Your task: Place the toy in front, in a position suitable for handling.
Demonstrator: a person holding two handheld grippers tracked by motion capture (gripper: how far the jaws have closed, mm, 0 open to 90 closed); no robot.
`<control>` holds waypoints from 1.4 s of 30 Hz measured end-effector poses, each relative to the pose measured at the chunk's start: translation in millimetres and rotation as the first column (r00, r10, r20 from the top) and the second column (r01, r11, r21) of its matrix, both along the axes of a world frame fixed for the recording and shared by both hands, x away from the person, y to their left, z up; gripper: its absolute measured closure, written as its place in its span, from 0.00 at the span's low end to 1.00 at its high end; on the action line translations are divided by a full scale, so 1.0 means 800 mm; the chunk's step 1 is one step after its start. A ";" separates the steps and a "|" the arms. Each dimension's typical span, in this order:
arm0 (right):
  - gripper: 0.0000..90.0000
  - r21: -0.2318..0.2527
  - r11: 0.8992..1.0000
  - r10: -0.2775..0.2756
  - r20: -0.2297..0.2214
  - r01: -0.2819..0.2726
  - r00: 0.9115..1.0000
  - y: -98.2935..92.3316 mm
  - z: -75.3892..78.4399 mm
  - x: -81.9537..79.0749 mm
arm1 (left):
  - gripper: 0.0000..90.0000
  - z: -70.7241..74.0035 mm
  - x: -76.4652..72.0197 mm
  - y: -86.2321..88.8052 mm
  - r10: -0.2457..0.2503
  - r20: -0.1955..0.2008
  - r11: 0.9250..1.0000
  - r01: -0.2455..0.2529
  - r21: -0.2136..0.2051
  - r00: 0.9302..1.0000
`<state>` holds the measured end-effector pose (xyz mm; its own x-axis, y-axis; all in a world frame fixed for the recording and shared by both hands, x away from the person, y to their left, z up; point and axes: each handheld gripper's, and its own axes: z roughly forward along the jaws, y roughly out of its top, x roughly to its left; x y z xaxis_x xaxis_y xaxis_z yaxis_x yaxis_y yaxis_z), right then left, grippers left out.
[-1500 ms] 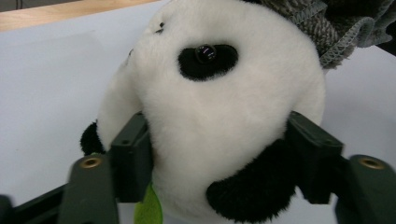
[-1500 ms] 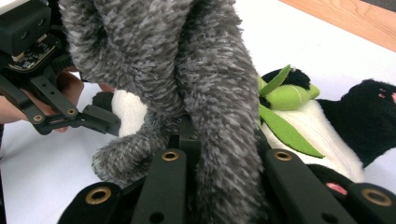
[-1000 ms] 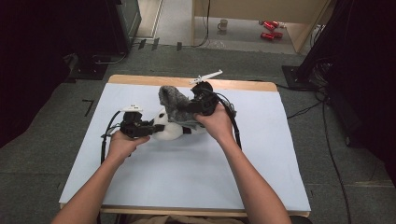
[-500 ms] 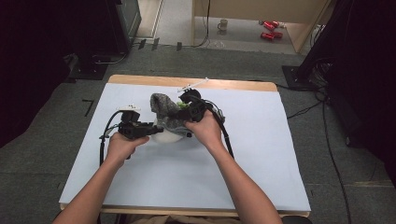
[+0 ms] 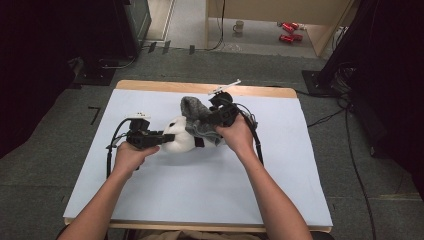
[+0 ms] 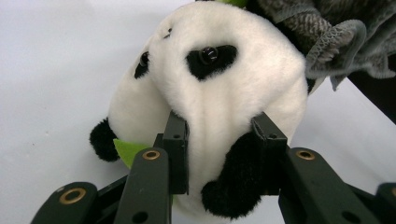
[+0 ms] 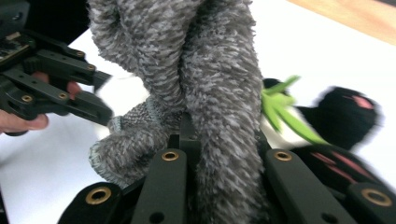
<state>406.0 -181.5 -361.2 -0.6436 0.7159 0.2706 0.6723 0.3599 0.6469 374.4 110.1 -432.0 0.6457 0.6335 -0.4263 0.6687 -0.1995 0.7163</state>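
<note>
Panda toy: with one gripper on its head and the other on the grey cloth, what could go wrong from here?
1. The left gripper pinches only the soft plush of the panda toy, so a tug might pull the head free.
2. The right gripper clamps a bunched fold of the grey cloth; the fold may slide out.
3. The cloth drapes over the toy's green leaves and could snag there.

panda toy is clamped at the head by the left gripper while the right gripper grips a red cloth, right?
Not quite: the cloth is grey, not red, as the right gripper view shows. The rest holds: the left gripper clamps the panda toy at the head, and the right gripper grips the cloth.
</note>
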 end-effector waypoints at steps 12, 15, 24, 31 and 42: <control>0.86 0.047 0.998 -0.042 -0.022 0.043 0.999 -0.051 0.006 0.001 | 0.72 0.002 0.000 -0.005 -0.004 0.005 1.000 0.004 0.007 1.000; 0.86 0.125 0.991 -0.043 -0.034 0.047 0.998 -0.055 0.020 -0.002 | 0.72 0.002 0.000 -0.003 0.004 -0.003 1.000 -0.004 0.008 1.000; 0.86 0.098 0.993 0.063 0.019 -0.065 0.998 -0.005 0.053 -0.031 | 0.72 0.003 0.002 -0.001 0.016 -0.025 1.000 -0.016 -0.002 1.000; 0.86 0.081 0.995 0.068 -0.039 -0.064 0.997 0.012 0.012 -0.023 | 0.72 0.002 0.003 -0.001 0.017 -0.025 1.000 -0.017 -0.006 1.000; 0.86 0.076 0.997 0.028 -0.051 -0.024 0.998 0.003 -0.021 -0.001 | 0.71 0.002 0.006 -0.001 0.023 -0.022 1.000 -0.023 0.002 0.999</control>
